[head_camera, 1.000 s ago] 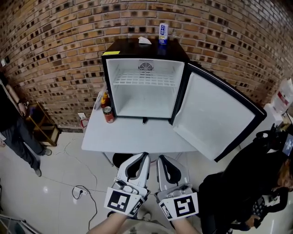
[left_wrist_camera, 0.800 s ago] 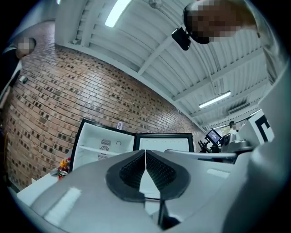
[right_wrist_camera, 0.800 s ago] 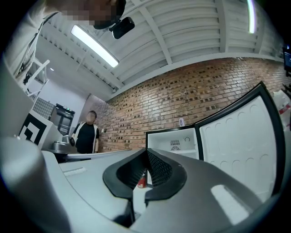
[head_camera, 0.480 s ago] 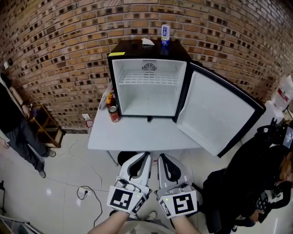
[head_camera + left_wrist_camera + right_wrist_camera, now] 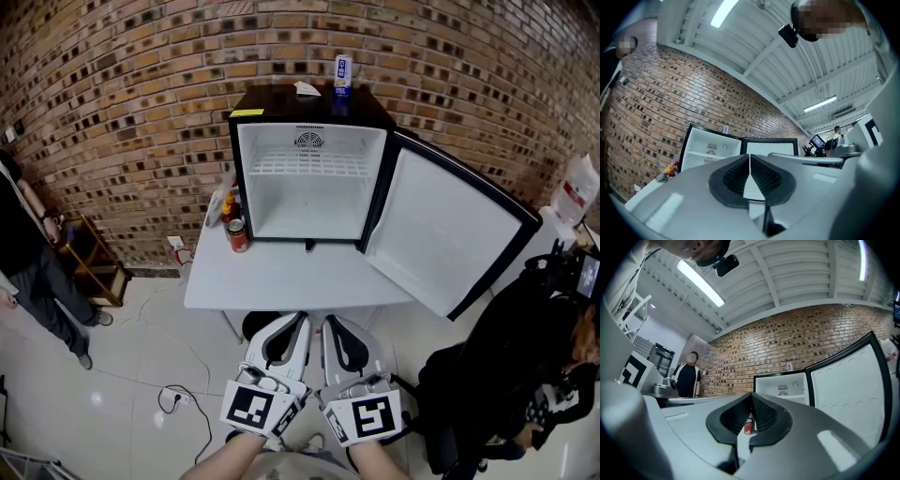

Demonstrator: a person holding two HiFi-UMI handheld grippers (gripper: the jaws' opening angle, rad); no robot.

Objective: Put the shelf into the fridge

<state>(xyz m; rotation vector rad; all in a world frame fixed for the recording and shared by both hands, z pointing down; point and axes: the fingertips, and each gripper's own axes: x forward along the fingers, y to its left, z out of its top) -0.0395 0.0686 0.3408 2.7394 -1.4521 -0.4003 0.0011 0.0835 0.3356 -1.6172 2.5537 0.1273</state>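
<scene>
The black mini fridge [image 5: 246,150] stands open on a white table [image 5: 281,281], its door [image 5: 448,234] swung out to the right. A white wire shelf [image 5: 309,167] lies across the upper part of its white interior. My left gripper [image 5: 299,320] and right gripper [image 5: 328,324] hover side by side in front of the table's near edge, well short of the fridge. Both are shut with nothing between the jaws. The left gripper [image 5: 749,157] and the right gripper [image 5: 751,395] both look towards the fridge [image 5: 708,149] [image 5: 783,386] in their own views.
A red can [image 5: 238,234] and bottles [image 5: 228,202] stand left of the fridge. A tall can [image 5: 342,72] and a paper [image 5: 307,88] sit on its top. A person [image 5: 28,253] stands at left, another [image 5: 506,375] sits at right. A cable [image 5: 173,398] lies on the floor.
The fridge and table have shifted a little to the right in the head view. Both grippers have stayed shut and side by side at the table's near edge.
</scene>
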